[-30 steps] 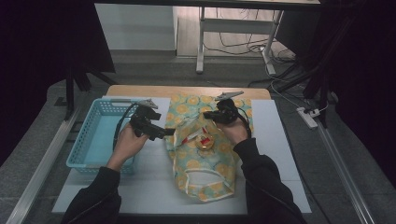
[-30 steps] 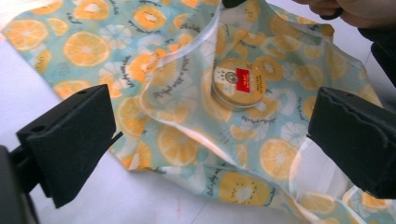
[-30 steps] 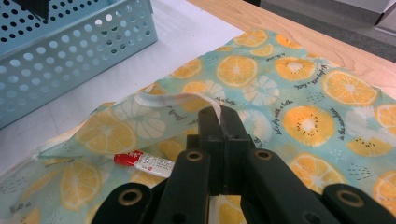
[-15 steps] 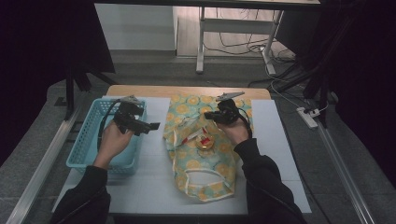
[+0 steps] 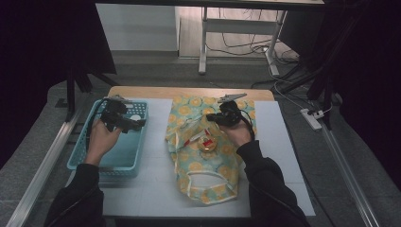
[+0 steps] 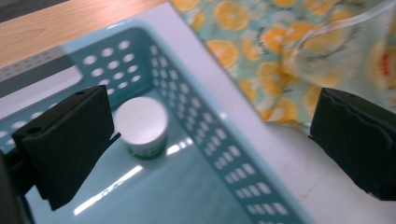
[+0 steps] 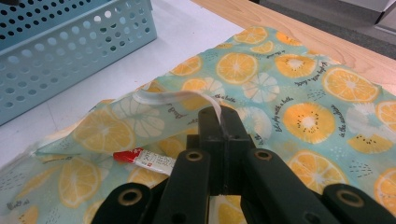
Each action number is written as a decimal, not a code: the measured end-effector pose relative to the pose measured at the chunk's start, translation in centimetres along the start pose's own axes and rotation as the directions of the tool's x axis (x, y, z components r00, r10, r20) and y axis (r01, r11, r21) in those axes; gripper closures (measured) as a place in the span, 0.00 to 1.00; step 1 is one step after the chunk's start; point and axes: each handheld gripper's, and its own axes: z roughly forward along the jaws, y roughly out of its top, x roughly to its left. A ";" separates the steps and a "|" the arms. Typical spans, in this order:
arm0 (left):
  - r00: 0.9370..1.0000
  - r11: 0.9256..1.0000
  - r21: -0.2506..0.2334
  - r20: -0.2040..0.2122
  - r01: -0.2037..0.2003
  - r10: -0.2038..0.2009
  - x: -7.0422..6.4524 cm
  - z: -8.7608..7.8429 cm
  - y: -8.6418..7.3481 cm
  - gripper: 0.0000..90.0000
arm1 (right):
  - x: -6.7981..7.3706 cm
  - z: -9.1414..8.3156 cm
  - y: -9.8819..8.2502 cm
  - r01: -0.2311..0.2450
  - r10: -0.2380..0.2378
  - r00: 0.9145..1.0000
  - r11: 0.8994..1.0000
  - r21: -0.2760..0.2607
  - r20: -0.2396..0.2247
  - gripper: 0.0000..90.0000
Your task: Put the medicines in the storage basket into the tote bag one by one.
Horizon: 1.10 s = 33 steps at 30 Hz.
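Currently the left tongs [image 6: 205, 144] are spread over the blue basket [image 6: 219, 154]; a white-lidded jar [image 6: 141, 123] sits just ahead, nearer the left-hand jaw, lid up. The right tongs [image 7: 219, 122] are pinched on the fruit-print bag [image 7: 280, 88] rim, well apart from the jar. Left is nearer.

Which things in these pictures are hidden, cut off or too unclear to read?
- Tube, right gripper view: one end is hidden behind the right gripper; its print is too small to read.
- Jar, left gripper view: one side is covered by a pad of the left gripper; its label is unseen.
- Round item on the bag, high view: too small to identify.
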 end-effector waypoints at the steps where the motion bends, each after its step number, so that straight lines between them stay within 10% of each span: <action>1: 1.000 1.000 -0.001 -0.002 0.011 -0.011 0.2 0.1 -0.1 0.00 | 0.0 0.0 0.0 0.000 0.000 1.000 1.000 -0.001 0.000 1.00; 33: 0.995 0.986 0.165 -0.104 0.009 0.008 3.7 6.0 -0.8 0.04 | 0.0 0.1 -0.1 0.003 -0.003 1.000 1.000 0.002 -0.008 1.00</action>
